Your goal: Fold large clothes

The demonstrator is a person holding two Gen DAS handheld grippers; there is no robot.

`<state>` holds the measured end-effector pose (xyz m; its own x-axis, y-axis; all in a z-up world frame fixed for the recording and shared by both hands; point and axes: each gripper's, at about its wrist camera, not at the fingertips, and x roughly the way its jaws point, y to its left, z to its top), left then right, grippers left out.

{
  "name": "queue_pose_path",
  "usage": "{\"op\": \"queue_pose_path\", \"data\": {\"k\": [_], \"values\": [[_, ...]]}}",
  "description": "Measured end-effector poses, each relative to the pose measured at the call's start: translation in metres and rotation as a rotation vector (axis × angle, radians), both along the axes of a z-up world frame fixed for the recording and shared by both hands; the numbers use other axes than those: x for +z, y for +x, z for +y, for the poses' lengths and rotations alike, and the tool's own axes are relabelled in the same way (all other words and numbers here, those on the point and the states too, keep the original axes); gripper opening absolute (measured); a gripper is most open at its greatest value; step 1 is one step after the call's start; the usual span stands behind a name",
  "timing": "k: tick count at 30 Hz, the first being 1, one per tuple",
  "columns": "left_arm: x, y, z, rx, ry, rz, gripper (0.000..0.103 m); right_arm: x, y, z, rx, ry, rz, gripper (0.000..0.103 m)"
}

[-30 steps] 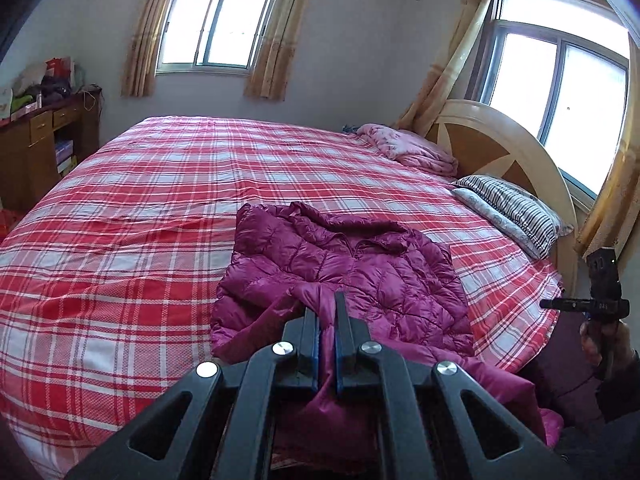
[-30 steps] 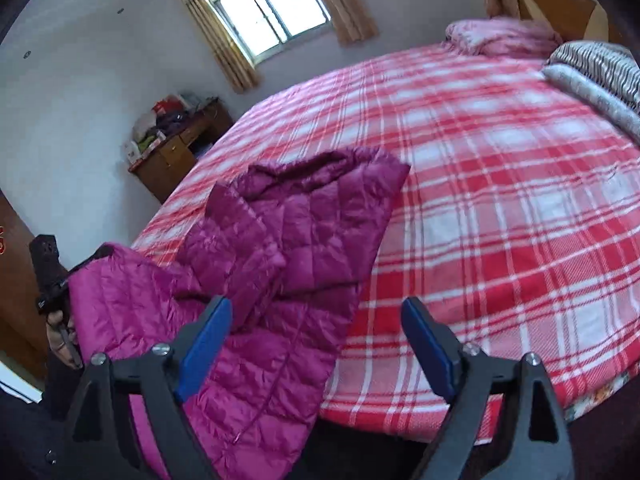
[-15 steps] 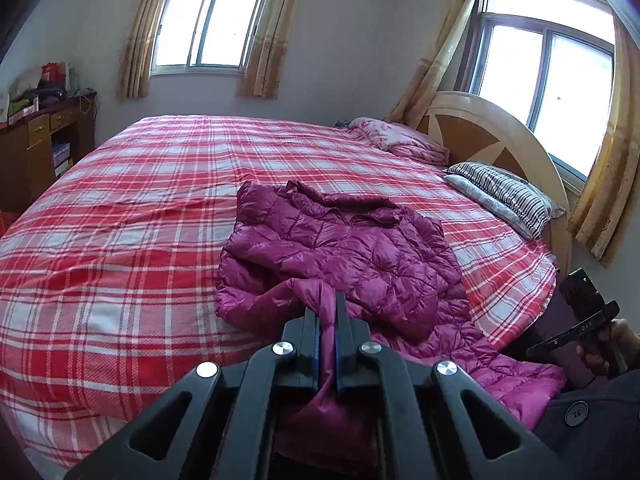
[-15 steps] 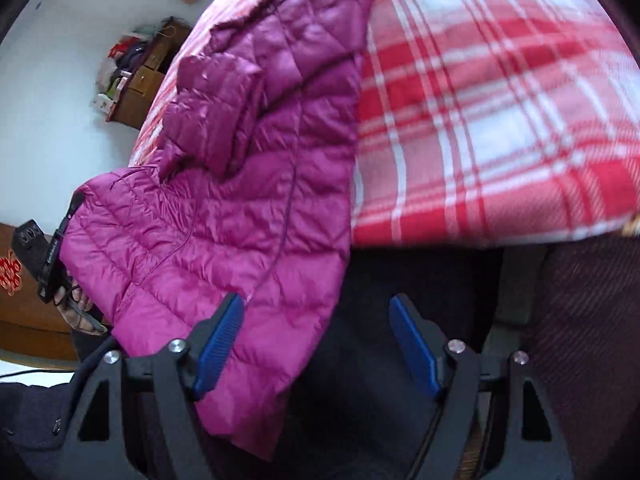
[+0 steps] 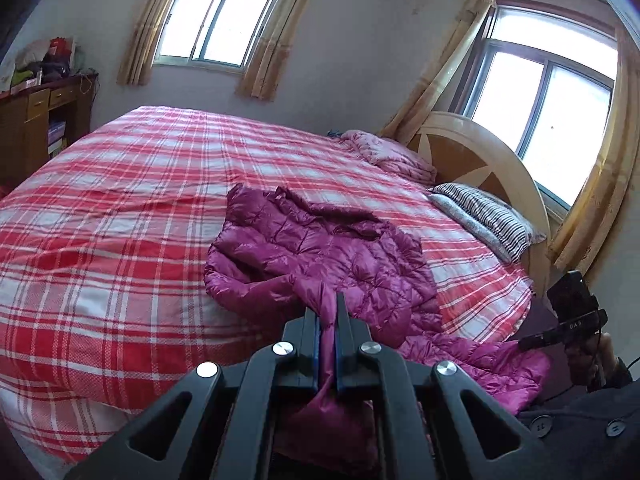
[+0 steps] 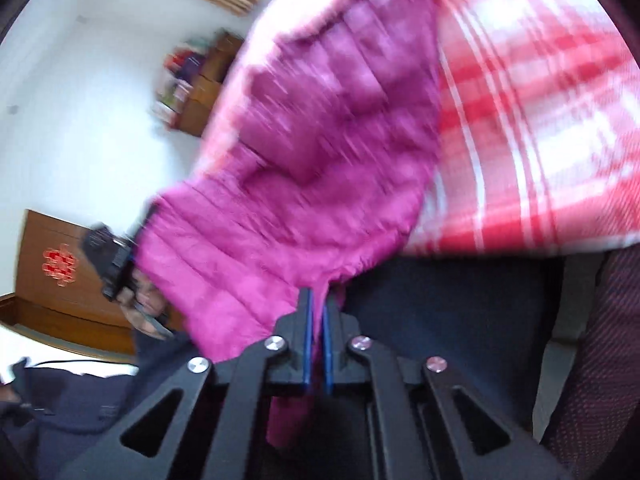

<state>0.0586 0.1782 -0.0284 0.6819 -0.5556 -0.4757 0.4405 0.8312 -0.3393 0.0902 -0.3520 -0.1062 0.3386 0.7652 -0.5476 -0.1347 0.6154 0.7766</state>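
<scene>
A magenta quilted down jacket is spread, rumpled, over the near edge of the bed, toward the headboard-side near corner, with its lower part hanging off the edge toward the person. The collar end is laid toward the middle of the red plaid cover, and one sleeve is seen bunched across the body.

The left tongs are pressed together on a fold of the jacket's hem, with the fabric drawn up between the blue pads and trailing down behind them. The right tongs are likewise pinched on the jacket, at a gathered corner of the hanging hem; that view is smeared by motion, but cloth is plainly seen between the pads. The right tongs are also seen from the left view, held low beside the bed's near corner by a hand.

The step in hand is judged to be the gripping of both hem corners, so that the garment can be straightened before any fold is made. No fold appears to have been completed; the task is taken to be at its start.

For the next move, the two corners would need to be drawn apart and lifted together, so that the hem is pulled taut and the jacket is laid flat on the bed. The bunched sleeve would need smoothing, and slippery shell fabric may slide from the pads if tugged unevenly.
</scene>
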Motion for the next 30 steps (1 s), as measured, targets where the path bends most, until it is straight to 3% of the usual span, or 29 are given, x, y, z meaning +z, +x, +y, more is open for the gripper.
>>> {"op": "queue_pose_path", "data": {"k": [4, 7, 9, 12, 13, 14, 15, 16, 21, 25, 27, 28, 29, 30], "values": [[0.030, -0.001, -0.007, -0.023, -0.010, -0.068, 0.004, 0.066, 0.004, -0.024, -0.073, 0.005, -0.201, 0.006], [0.038, 0.018, -0.009, -0.006, -0.001, -0.084, 0.004, 0.087, 0.021, -0.032, -0.125, -0.034, -0.286, 0.005], [0.037, 0.034, -0.008, 0.019, -0.001, -0.065, 0.004, 0.084, 0.040, -0.029, -0.135, -0.115, -0.287, 0.006], [0.033, 0.043, -0.008, 0.027, 0.002, -0.043, 0.004, 0.045, 0.056, -0.025, -0.091, -0.088, -0.132, 0.016], [0.032, 0.042, -0.008, 0.023, 0.006, -0.046, 0.004, 0.034, 0.057, -0.021, -0.082, -0.117, -0.092, 0.050], [0.030, 0.040, -0.008, 0.020, 0.010, -0.051, 0.004, 0.017, 0.054, -0.017, -0.077, -0.132, -0.033, 0.092], [0.028, 0.038, -0.008, 0.018, 0.013, -0.055, 0.004, 0.006, 0.049, -0.015, -0.081, -0.106, -0.002, 0.102], [0.026, 0.036, -0.008, 0.017, 0.013, -0.055, 0.004, -0.004, 0.045, -0.013, -0.062, -0.085, 0.027, 0.103], [0.021, 0.039, -0.004, 0.027, 0.004, -0.039, 0.004, -0.066, 0.036, -0.001, -0.012, -0.083, 0.274, 0.093], [0.018, 0.036, -0.002, 0.031, 0.005, -0.043, 0.004, -0.104, 0.025, 0.013, 0.059, -0.050, 0.413, 0.090], [0.014, 0.036, -0.001, 0.033, 0.007, -0.035, 0.004, -0.121, 0.020, 0.025, 0.094, 0.010, 0.465, 0.081], [0.012, 0.036, -0.001, 0.035, 0.009, -0.031, 0.004, -0.124, 0.019, 0.029, 0.109, 0.027, 0.464, 0.057], [0.011, 0.036, -0.001, 0.036, 0.013, -0.027, 0.004, -0.121, 0.018, 0.037, 0.143, 0.032, 0.428, 0.019], [0.010, 0.036, 0.000, 0.037, 0.010, -0.022, 0.004, -0.113, 0.017, 0.039, 0.148, 0.028, 0.395, 0.012]]}}
